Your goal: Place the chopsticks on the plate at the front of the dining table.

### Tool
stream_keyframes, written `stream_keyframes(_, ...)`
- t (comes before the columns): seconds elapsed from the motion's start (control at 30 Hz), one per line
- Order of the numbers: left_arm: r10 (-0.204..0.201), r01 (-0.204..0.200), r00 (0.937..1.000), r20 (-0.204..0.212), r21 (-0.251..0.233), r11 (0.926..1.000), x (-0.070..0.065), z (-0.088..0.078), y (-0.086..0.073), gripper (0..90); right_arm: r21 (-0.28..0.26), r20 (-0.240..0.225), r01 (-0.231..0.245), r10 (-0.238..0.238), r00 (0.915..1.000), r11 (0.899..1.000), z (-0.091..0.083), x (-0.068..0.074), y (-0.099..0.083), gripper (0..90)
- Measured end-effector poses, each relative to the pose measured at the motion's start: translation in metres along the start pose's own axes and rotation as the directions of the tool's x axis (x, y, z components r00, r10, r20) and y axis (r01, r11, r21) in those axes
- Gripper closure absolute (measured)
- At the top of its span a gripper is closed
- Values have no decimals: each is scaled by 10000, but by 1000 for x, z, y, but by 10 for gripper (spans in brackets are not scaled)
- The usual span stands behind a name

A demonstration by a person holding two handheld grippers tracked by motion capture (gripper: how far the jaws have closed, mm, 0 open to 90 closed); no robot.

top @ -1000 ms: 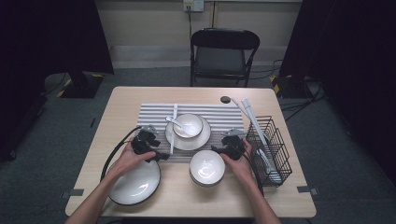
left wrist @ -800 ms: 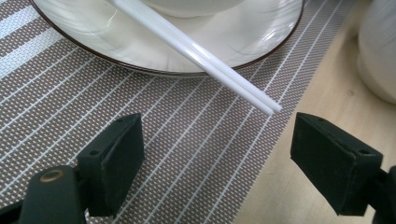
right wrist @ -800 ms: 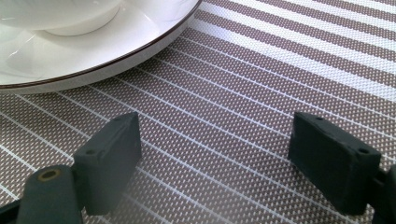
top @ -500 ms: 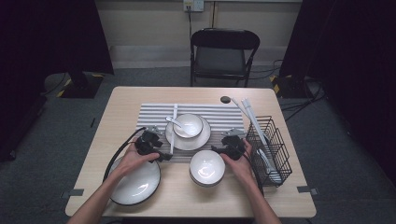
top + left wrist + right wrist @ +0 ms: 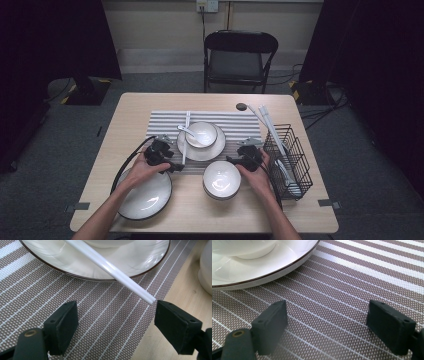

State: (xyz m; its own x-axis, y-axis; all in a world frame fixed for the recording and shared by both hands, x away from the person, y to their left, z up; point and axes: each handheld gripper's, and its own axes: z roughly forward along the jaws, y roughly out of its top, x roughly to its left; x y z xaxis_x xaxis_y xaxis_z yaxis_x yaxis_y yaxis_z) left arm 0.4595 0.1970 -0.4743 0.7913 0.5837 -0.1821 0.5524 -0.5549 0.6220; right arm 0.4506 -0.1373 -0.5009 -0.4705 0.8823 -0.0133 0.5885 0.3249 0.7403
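Seen from the high view, a wooden table carries a striped placemat at its middle. On the mat sits a plate with a small bowl and a spoon in it. A pair of white chopsticks lies along the plate's left edge, pointing from far to near. The left gripper rests at the mat's near left corner, just beside the near tips of the chopsticks. The right gripper rests at the mat's near right edge. Near the person, a large plate lies on the left under the left hand, and a white bowl sits just beside the right hand. A black wire basket stands at the table's right side.

From the left gripper view, the jaws stand wide apart over the mat. The chopsticks slant across the plate rim, their tips ending close to the right-hand jaw; contact cannot be told.

From the right gripper view, the jaws are spread wide over bare mat, holding nothing. The plate curves across the far left corner.
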Motion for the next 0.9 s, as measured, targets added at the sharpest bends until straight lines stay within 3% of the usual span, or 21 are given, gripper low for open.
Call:
stream_keyframes(0.33,21,-19,10000,97,-215,9998,2,-9,0,189,2,-5,-15,15,10000,10000,0,0,0,162)
stream_keyframes(0.67,-41,48,10000,78,-915,9958,2,-18,-1,181,4,-8,-45,45,10000,10000,0,0,0,162)
stream_keyframes(0.9,239,-233,9997,31,-1281,9915,-2,-26,0,173,3,-11,-52,52,10000,10000,0,0,0,162)
